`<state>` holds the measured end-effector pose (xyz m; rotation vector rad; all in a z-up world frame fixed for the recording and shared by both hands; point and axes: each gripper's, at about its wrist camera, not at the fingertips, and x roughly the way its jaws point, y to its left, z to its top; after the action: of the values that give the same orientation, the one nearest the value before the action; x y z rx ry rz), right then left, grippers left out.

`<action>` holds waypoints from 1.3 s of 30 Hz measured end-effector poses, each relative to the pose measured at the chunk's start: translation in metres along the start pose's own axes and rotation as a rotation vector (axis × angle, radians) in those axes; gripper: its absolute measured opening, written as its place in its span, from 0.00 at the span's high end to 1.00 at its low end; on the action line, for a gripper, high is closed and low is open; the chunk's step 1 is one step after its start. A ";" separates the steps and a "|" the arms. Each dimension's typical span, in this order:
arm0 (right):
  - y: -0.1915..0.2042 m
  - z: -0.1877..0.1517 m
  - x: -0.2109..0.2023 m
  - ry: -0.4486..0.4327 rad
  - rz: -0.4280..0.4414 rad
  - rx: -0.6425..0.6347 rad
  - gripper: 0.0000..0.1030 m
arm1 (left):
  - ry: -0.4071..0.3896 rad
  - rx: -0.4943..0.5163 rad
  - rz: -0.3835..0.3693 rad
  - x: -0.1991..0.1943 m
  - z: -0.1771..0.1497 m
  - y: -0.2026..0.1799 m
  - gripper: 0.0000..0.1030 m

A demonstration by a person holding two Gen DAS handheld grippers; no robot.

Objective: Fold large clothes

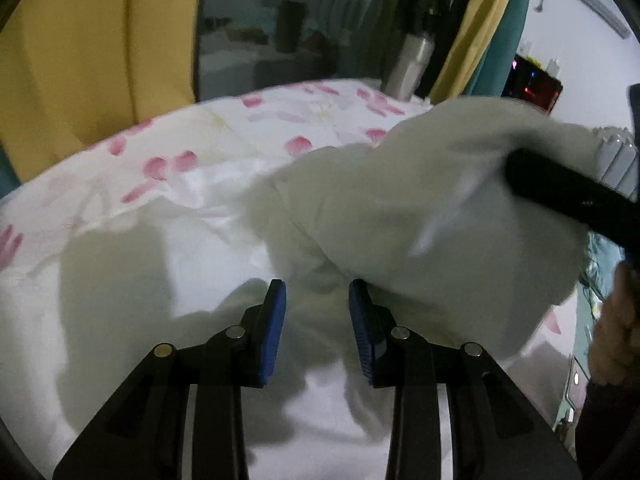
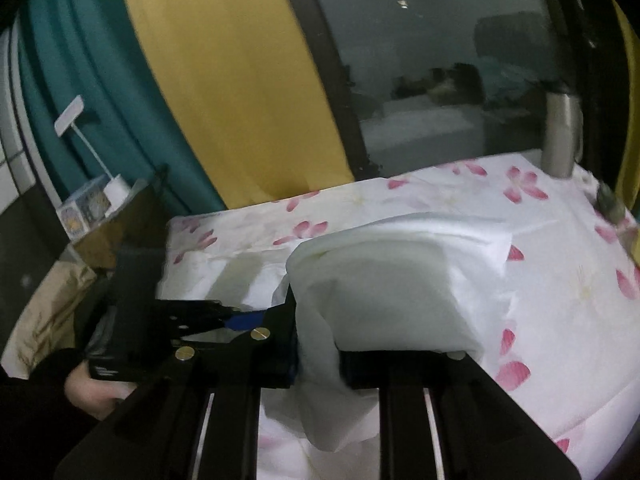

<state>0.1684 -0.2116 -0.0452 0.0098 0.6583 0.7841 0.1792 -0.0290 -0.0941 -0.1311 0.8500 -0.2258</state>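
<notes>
Mid-fold — right gripper [image 2: 320, 354] is pinching the white garment [image 2: 384, 280] up; left gripper [image 1: 317, 330], half-open and empty, probably grabs next.

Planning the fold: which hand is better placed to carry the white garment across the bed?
Right. Its tool is shut on the white garment, already lifted; the left tool grips nothing.

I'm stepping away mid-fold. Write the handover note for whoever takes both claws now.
Right claw: shut on the white garment, holding a bunched fold lifted above the bed.
Left claw: part open, pads apart, over the garment's near part; no grip visible.
The rest of the garment lies on the floral sheet.
Done: one edge picked up.
Left: lay it over, flatten, finish folding.
</notes>
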 end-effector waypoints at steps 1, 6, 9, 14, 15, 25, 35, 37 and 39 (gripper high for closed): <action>0.004 0.001 0.002 0.004 -0.004 -0.011 0.84 | -0.024 -0.012 0.006 -0.012 -0.002 0.006 0.66; 0.025 0.005 0.016 0.029 -0.016 -0.053 0.84 | -0.077 -0.051 0.053 -0.047 -0.017 0.034 0.66; 0.037 0.005 0.023 0.045 -0.024 -0.082 0.84 | -0.103 -0.091 0.078 -0.068 -0.029 0.057 0.66; 0.066 0.004 0.041 0.080 -0.030 -0.142 0.84 | -0.142 -0.153 0.122 -0.096 -0.045 0.089 0.66; 0.073 0.004 0.046 0.089 -0.029 -0.155 0.84 | -0.149 -0.163 0.130 -0.101 -0.048 0.096 0.66; 0.115 -0.009 0.098 0.209 0.024 -0.230 0.82 | -0.176 -0.249 0.198 -0.129 -0.077 0.139 0.66; 0.181 -0.036 0.138 0.382 0.241 -0.385 0.67 | -0.181 -0.290 0.247 -0.147 -0.096 0.159 0.66; 0.195 -0.047 0.148 0.426 0.283 -0.420 0.64 | -0.182 -0.300 0.260 -0.151 -0.100 0.163 0.66; 0.207 -0.053 0.151 0.446 0.335 -0.444 0.64 | -0.183 -0.309 0.275 -0.157 -0.103 0.167 0.66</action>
<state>0.0833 0.0248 -0.1193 -0.4814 0.9024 1.2622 0.0251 0.1692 -0.0814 -0.3160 0.7065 0.1757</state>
